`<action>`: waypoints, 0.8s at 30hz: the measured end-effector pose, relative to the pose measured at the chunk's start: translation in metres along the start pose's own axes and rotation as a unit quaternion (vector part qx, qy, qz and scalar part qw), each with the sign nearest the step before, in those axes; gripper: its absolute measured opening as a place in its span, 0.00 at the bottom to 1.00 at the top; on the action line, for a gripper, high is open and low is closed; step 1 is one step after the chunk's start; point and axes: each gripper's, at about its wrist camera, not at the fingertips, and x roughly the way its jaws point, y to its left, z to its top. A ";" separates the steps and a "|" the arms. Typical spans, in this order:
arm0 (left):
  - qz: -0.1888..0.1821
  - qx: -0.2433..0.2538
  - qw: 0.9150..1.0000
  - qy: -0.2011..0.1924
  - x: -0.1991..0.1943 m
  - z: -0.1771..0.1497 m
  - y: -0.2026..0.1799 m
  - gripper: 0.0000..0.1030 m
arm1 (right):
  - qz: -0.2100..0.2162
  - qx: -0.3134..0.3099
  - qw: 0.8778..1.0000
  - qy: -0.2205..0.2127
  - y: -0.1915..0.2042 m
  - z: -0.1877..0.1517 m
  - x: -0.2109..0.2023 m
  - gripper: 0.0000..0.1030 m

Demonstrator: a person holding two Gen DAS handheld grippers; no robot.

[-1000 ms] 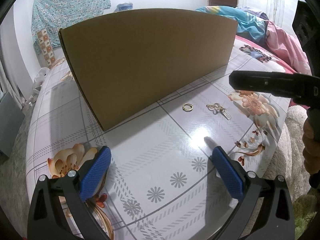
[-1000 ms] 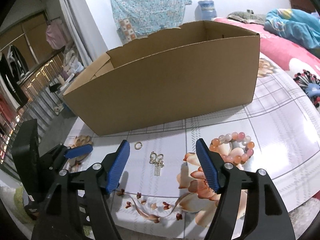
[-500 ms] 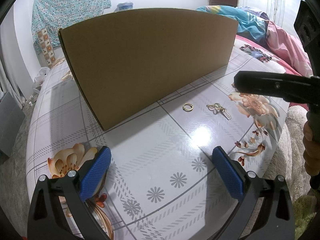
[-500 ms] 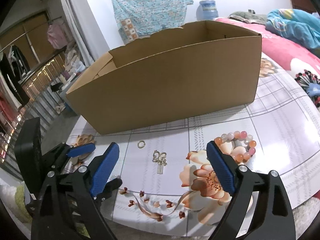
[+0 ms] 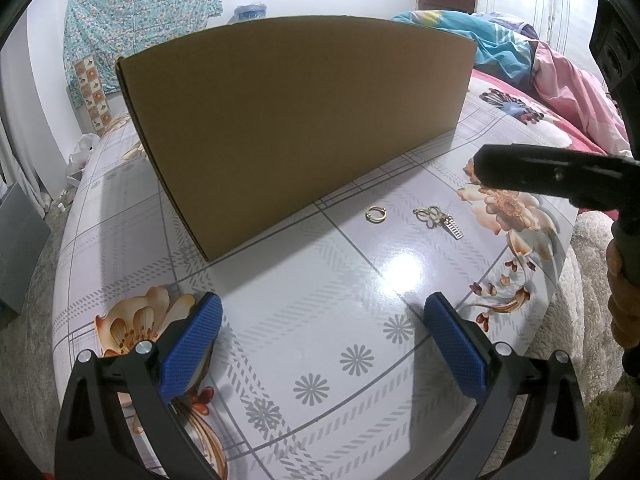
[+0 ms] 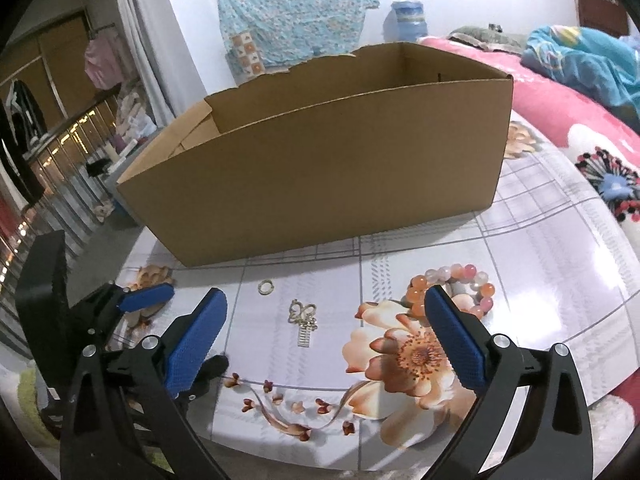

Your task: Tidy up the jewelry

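Both tools gape wide: right tool (image 6: 325, 334) above the brooch (image 6: 303, 318), apparently; left tool (image 5: 322, 342) empty.

Landmark: cardboard box (image 6: 320, 168), standing on the table (image 6: 552, 280). Before its near wall, close by, a small ring (image 6: 265, 287). Just right of the ring and a bit farther from the box, a pendant (image 6: 303, 318). Farther right, also before the box, a bead bracelet (image 6: 452, 286), partly hidden behind a finger. Behind and right of the box, a bed with blankets (image 6: 580, 64). Behind the box, hung on the wall, a cloth (image 6: 296, 20).
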 end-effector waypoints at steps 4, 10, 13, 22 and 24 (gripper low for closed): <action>0.000 0.000 1.000 0.000 0.000 0.000 0.000 0.96 | -0.029 -0.013 0.999 -0.001 0.004 0.001 0.001 0.92; 0.000 0.000 1.000 0.000 0.000 0.000 0.000 0.96 | -0.058 -0.027 0.998 -0.008 0.007 0.002 -0.004 0.92; 0.000 0.000 1.000 0.000 0.000 0.000 0.000 0.96 | -0.080 -0.030 0.996 -0.019 0.009 0.003 -0.007 0.92; 0.000 0.000 1.000 0.000 0.000 0.000 0.000 0.96 | -0.090 -0.040 0.995 -0.007 0.006 0.004 -0.007 0.92; 0.000 0.000 1.000 0.000 0.000 0.000 0.000 0.96 | -0.106 -0.047 0.993 -0.006 0.008 0.006 -0.007 0.92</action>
